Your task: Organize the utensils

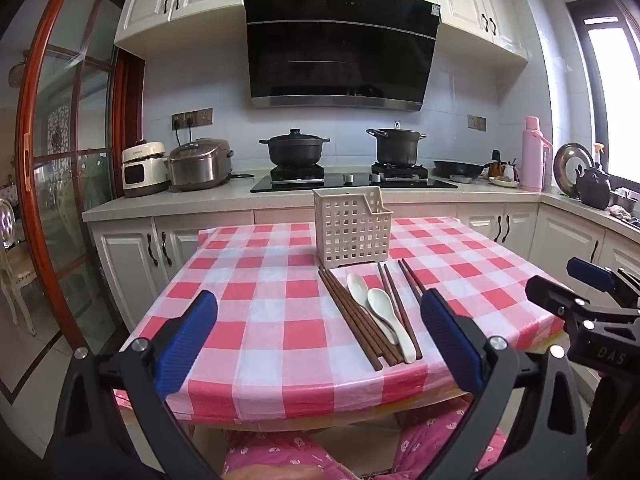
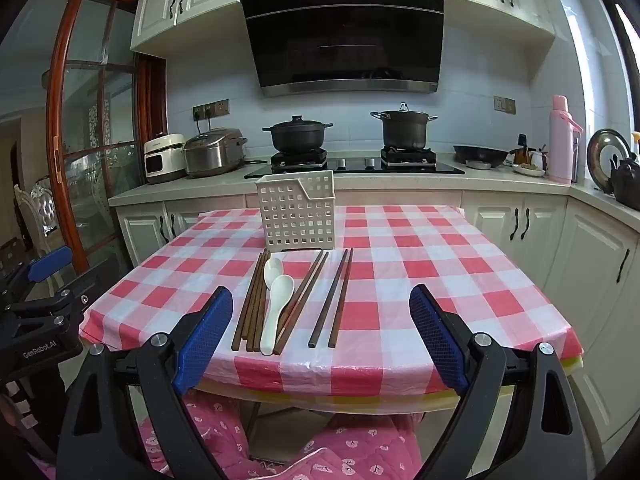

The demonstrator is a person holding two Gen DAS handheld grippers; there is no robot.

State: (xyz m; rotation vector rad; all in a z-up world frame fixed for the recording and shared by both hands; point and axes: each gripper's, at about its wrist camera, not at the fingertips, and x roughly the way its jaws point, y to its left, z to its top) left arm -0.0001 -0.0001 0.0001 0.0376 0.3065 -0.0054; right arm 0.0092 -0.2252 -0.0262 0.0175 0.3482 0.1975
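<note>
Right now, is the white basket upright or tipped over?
Upright. The white basket stands on its base at the far side of the checkered table, open top facing up. Contents cannot be told.

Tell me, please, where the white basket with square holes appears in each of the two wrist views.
Left wrist view: the white basket stands slightly right of centre, just behind the chopsticks.
Right wrist view: the white basket stands slightly left of centre, behind the two white spoons.
Shared landmark: the black range hood above the stove.

Left claw (image 1: 318, 336) wide open, empty; right claw (image 2: 322, 330) likewise.
</note>
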